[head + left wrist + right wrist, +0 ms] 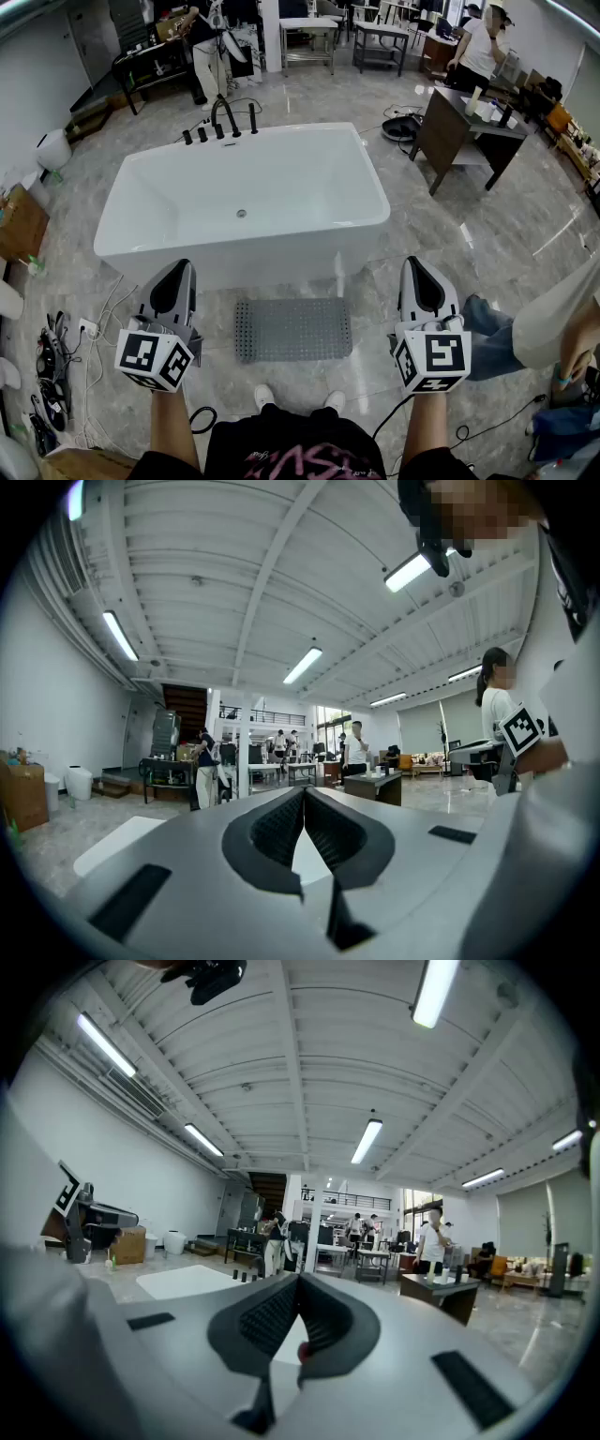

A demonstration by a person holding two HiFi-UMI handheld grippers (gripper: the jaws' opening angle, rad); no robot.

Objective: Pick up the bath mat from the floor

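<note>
A grey dotted bath mat lies flat on the marble floor, just in front of the white bathtub. My left gripper hangs to the mat's left, held up at waist height, jaws shut with nothing in them. My right gripper is held to the mat's right, also shut and empty. Both point forward and level across the room, so neither gripper view shows the mat. In the left gripper view the left gripper's tips meet; in the right gripper view the right gripper's tips meet too.
Black taps stand at the tub's far rim. A dark desk stands at the right, with a person behind it. Cables and a power strip lie on the floor at left. Another person's legs are at right.
</note>
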